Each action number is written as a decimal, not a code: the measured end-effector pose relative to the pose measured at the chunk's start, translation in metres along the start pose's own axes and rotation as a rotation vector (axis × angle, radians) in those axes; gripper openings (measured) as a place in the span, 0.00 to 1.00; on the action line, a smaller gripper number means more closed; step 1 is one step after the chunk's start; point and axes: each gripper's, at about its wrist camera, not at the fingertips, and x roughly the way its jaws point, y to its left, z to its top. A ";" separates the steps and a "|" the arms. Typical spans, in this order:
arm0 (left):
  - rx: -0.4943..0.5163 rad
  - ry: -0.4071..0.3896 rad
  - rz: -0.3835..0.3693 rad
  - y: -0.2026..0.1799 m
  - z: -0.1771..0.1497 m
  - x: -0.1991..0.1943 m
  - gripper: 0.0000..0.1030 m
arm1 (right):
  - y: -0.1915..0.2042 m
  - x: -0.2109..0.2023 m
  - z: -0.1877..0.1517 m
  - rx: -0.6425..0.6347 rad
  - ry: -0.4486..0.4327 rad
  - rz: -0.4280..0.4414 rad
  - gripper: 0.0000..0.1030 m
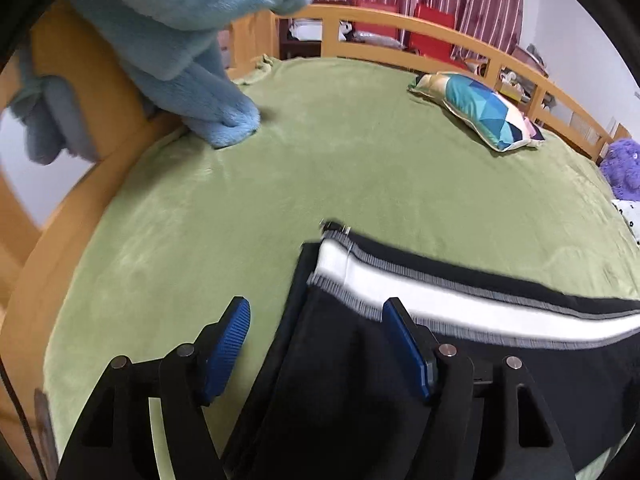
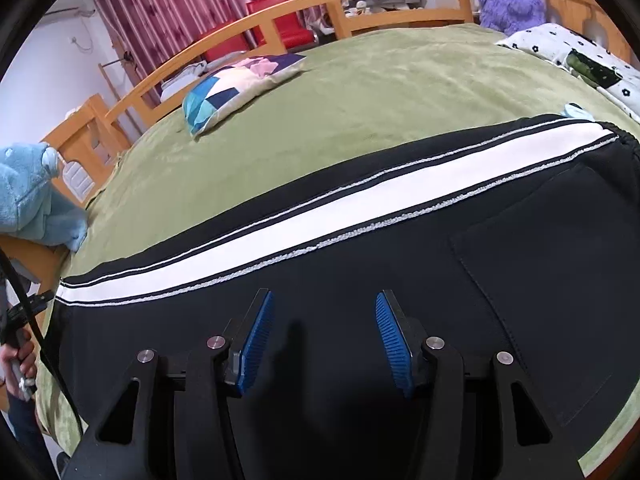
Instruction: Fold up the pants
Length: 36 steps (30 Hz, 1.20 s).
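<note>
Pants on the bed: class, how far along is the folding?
Done: the pants lie flat lengthwise on the blanket, stripe up. In hand: nothing; the left claw at the cuff end and the right claw are open. Left: every crosswise fold.

Left tool (image 1: pixel 316 312) held low, its two blue-padded fingers (image 1: pixel 226 350) spread wide, nothing between them. Right tool (image 2: pixel 324 308) likewise low and level, blue pads (image 2: pixel 256 342) well apart and empty. At the far left of the right wrist view, a bare hand (image 2: pixel 20 364) grips what appears to be a handle.
</note>
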 end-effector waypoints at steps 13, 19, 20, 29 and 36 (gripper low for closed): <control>-0.254 0.171 -0.030 0.042 -0.087 0.015 0.64 | 0.019 -0.012 -0.013 -0.055 -0.011 0.045 0.51; -0.368 0.097 -0.056 0.051 -0.090 0.024 0.45 | 0.022 -0.019 -0.015 -0.045 -0.030 0.065 0.51; -0.370 0.085 -0.082 0.052 -0.090 0.023 0.28 | 0.021 -0.020 -0.015 -0.039 -0.032 0.068 0.51; -0.212 -0.036 0.128 0.002 -0.058 -0.027 0.23 | 0.001 -0.040 -0.010 0.053 -0.080 0.115 0.51; 0.045 -0.176 0.166 -0.089 -0.032 -0.094 0.23 | -0.012 -0.058 -0.010 0.030 -0.115 0.096 0.51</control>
